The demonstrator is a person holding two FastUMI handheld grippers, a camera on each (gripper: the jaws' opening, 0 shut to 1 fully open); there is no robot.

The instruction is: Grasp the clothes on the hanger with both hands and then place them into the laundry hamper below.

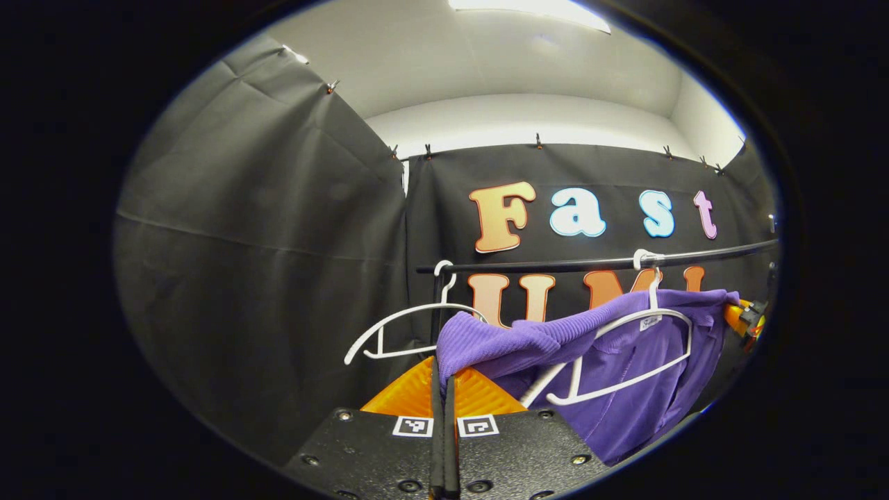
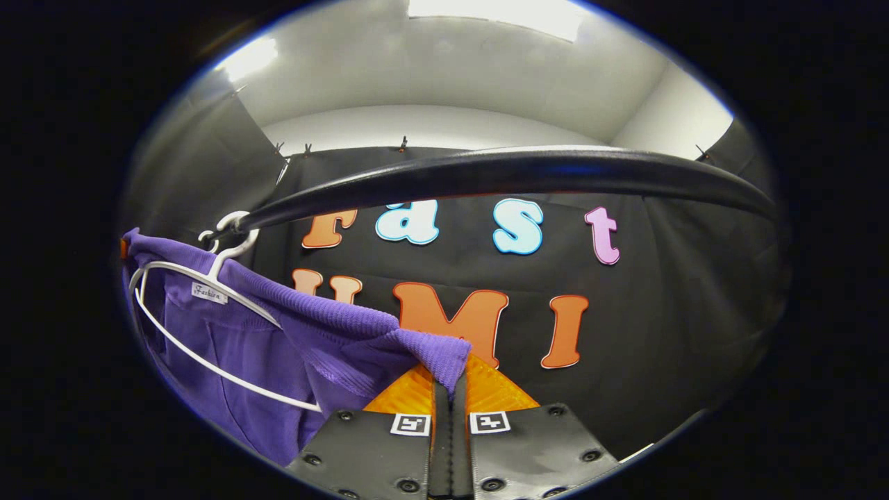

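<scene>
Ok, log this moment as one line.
left gripper: shut on purple garment | right gripper: shut on garment | hanger: on rail | hamper: unseen

A garment (image 1: pixel 625 389) drapes over a hanger (image 1: pixel 646 347) on the rail (image 1: pixel 555 264), an empty hanger (image 1: pixel 410 326) to its left.

Purple knit garment (image 1: pixel 625 375) draped over a white hanger (image 1: pixel 646 347) hooked on the black rail (image 1: pixel 555 265); fabric pulled out sideways at both shoulders, body hanging below.
</scene>
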